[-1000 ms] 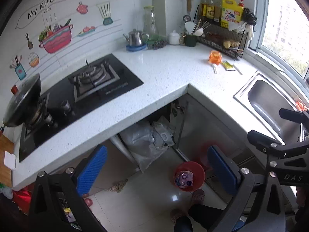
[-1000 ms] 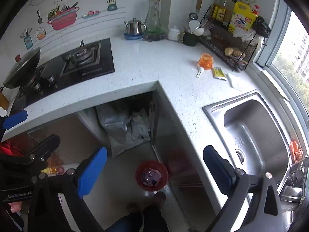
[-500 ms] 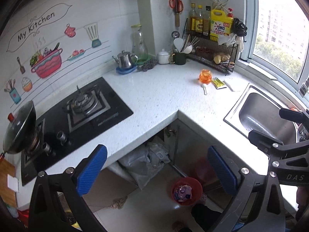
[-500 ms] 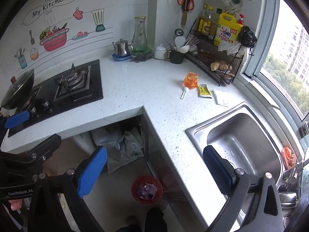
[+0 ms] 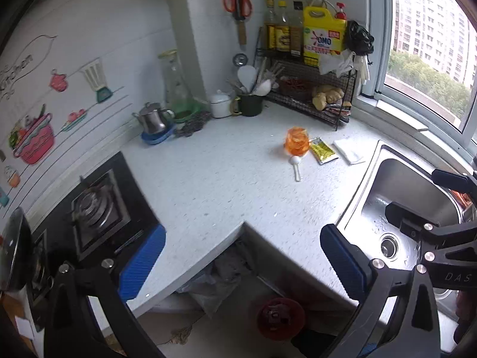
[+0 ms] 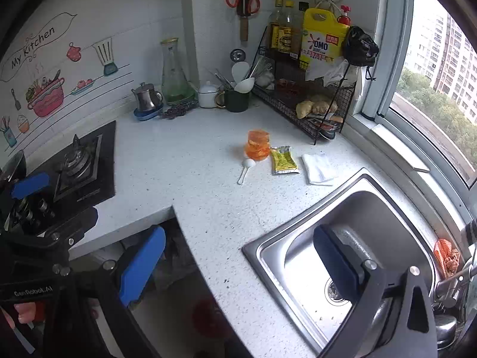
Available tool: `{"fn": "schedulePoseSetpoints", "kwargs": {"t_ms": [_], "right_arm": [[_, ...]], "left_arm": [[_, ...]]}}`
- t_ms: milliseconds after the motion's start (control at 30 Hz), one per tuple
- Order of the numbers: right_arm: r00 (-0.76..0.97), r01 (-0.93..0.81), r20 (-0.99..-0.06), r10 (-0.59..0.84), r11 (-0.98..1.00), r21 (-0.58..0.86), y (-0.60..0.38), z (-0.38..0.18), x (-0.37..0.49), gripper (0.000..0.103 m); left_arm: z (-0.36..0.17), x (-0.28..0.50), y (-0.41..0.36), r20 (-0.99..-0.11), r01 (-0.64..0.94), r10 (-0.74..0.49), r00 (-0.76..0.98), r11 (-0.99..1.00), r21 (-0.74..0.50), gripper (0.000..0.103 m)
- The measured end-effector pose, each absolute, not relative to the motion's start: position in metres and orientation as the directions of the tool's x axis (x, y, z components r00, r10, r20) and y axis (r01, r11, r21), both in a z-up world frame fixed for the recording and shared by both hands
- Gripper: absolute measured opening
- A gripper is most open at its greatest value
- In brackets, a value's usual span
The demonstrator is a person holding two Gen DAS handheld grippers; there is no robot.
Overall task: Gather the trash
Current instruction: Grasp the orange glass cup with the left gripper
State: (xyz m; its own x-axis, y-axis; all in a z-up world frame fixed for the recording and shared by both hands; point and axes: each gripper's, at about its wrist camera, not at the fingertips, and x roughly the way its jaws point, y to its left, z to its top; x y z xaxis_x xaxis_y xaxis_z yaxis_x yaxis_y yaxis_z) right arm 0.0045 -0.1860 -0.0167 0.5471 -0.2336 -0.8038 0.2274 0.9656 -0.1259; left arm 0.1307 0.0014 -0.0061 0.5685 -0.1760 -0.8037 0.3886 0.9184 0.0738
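Note:
On the white counter lie an orange plastic cup (image 6: 257, 149), a white spoon (image 6: 246, 169), a yellow sachet (image 6: 283, 160) and a folded white tissue (image 6: 318, 168); the left wrist view shows the same cup (image 5: 296, 142), spoon (image 5: 296, 167), sachet (image 5: 323, 150) and tissue (image 5: 348, 151). A red bin (image 5: 280, 318) with rubbish inside stands on the floor below the counter corner. My left gripper (image 5: 243, 261) and my right gripper (image 6: 238, 261) are both open and empty, held well short of the litter.
A steel sink (image 6: 351, 247) lies to the right and a black gas hob (image 6: 78, 164) to the left. A wire rack (image 6: 310, 101) with bottles, a utensil cup (image 6: 236, 100) and a kettle (image 6: 146, 98) line the back wall. A grey bag (image 5: 214, 283) sits under the counter.
Both grippers have risen and tilted up from the floor and bin toward the counter; the litter by the sink now appears closer and more central. The jaws stayed open.

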Motion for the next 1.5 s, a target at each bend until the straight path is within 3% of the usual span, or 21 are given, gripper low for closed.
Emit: {"fn": "schedulePoseSetpoints", "kwargs": {"t_ms": [633, 1033, 1500], "right_arm": [[0.466, 0.299, -0.853, -0.236, 0.949, -0.099, -0.323, -0.034, 0.085, 0.100], [0.366, 0.396, -0.897, -0.249, 0.914, -0.092, -0.390, -0.088, 0.139, 0.100], [0.280, 0.377, -0.929, -0.242, 0.918, -0.126, -0.436, -0.130, 0.179, 0.100]], "left_arm": [[-0.054, 0.273, -0.139, -0.882, 0.480, -0.193, 0.429, 0.876, 0.042, 0.103], [-0.127, 0.358, -0.191, -0.931, 0.533, -0.191, 0.311, 0.846, 0.004, 0.103], [-0.207, 0.417, -0.224, -0.961, 0.528, -0.159, 0.229, 0.849, -0.014, 0.103]]}}
